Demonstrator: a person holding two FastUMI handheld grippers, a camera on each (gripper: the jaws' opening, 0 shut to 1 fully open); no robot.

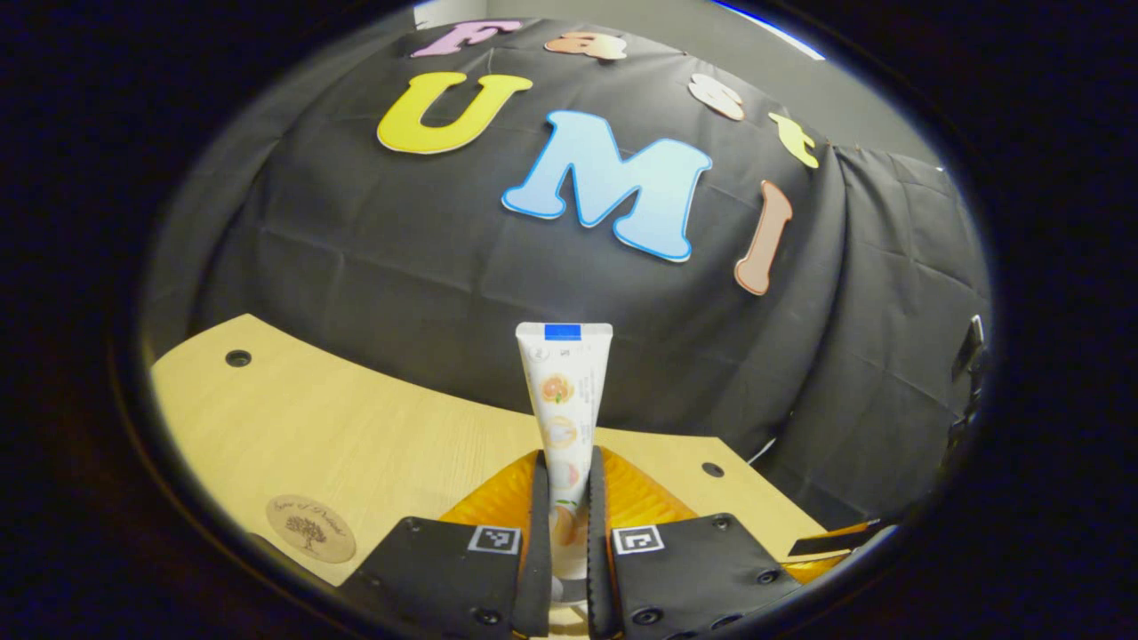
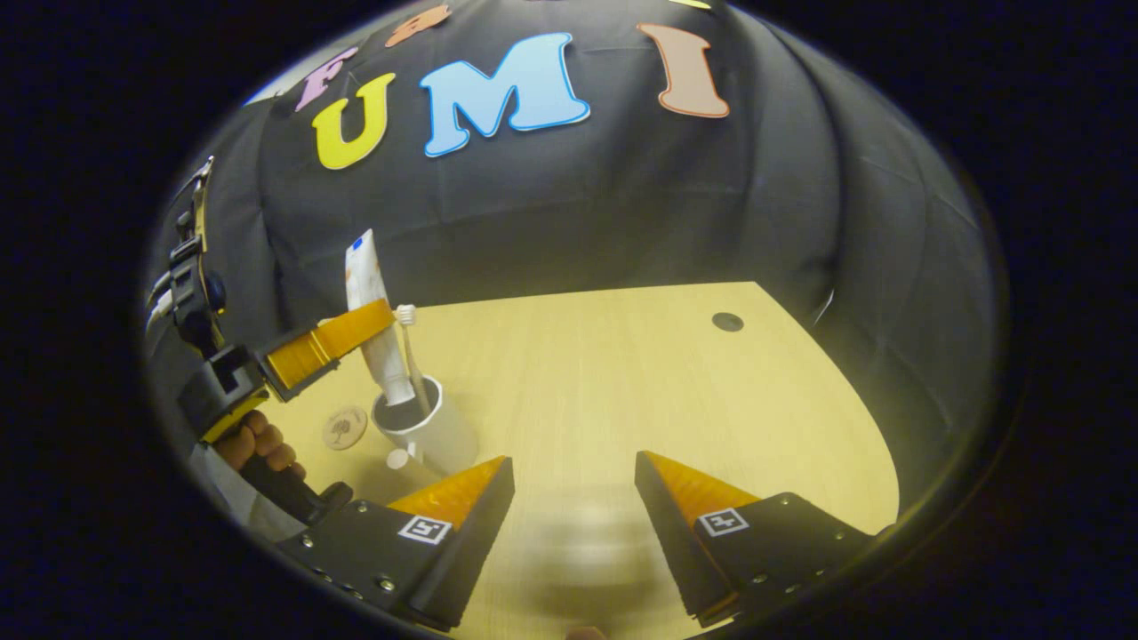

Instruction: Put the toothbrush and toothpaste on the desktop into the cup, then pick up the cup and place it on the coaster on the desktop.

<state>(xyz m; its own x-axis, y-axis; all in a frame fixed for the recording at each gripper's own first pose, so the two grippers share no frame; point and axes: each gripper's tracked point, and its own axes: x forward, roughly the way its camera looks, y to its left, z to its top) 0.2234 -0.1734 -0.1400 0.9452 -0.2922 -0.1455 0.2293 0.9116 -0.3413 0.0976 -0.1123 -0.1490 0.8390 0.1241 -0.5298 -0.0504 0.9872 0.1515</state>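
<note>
In the left gripper view the left gripper (image 1: 565, 498) is closed on the white toothpaste tube with orange fruit pictures (image 1: 564, 418) — both fingers press on its lower part, and the tube stands upright between them, its flat crimped end with a blue mark at the top. Low at the left of this view the round wooden coaster with a tree drawing (image 1: 310, 528) lies flat on the light wooden desktop (image 1: 356, 436).

The right gripper view gives the same grasp from the side. There the left gripper (image 2: 356, 331) holds the tube (image 2: 378, 338) over the white cylindrical cup (image 2: 436, 436), and the lower end of the tube reaches the cup's mouth; I cannot tell how deep it goes. A white toothbrush (image 2: 411, 356) already stands in the cup, head up, just beside the tube. The coaster (image 2: 344, 428) lies near the cup, on its left, apart from it. A hand (image 2: 258, 444) grips the handle of the left gripper.

The right gripper (image 2: 573, 484) hangs over the bare desktop (image 2: 622, 382) with its fingers wide apart — nothing between them. A small dark round hole (image 2: 727, 322) sits in the desktop near the far edge.
</note>
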